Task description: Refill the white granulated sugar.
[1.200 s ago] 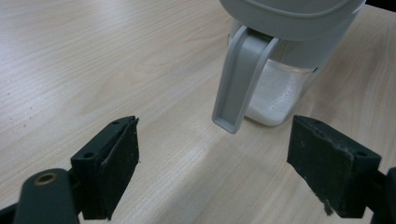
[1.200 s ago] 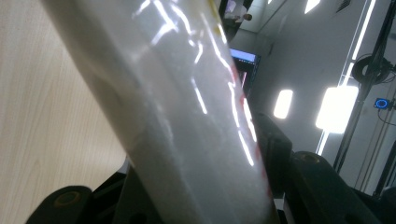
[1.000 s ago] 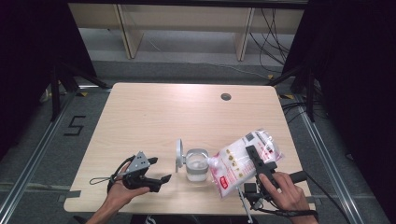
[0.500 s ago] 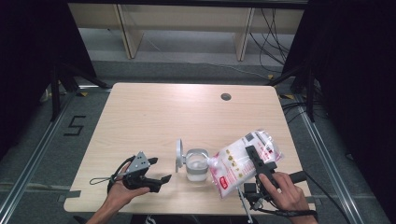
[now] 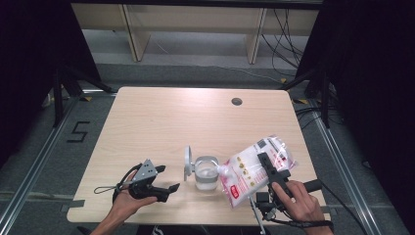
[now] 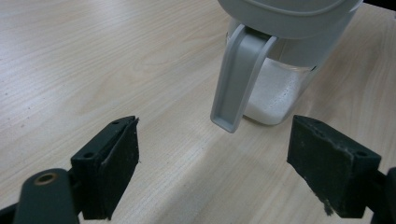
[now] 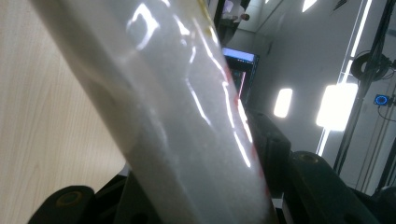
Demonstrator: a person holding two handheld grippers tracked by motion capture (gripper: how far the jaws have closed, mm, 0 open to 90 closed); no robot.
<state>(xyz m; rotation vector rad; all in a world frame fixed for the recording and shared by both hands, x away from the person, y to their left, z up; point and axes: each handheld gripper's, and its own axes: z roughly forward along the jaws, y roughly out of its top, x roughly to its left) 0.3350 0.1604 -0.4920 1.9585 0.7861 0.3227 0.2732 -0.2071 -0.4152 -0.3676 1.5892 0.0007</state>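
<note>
A clear plastic container [image 5: 206, 172] with white grains in its bottom stands near the table's front edge, its grey lid [image 5: 188, 163] flipped open to the left. My right gripper [image 5: 271, 170] is shut on a white and red bag [image 5: 249, 171] of white grains. The bag is tilted, its lower corner at the container's rim. In the right gripper view the bag [image 7: 187, 116] sits between the jaws. My left gripper [image 5: 166, 189] rests open to the left of the container. In the left gripper view its jaws [image 6: 224, 172] face the container [image 6: 285, 79] and a grey lid tab [image 6: 236, 84], touching neither.
The light wooden table [image 5: 195, 122] has a round cable hole [image 5: 237, 102] at the back right. A black cable trails from the left gripper toward the front left edge. Shelving and cables lie on the floor beyond the table.
</note>
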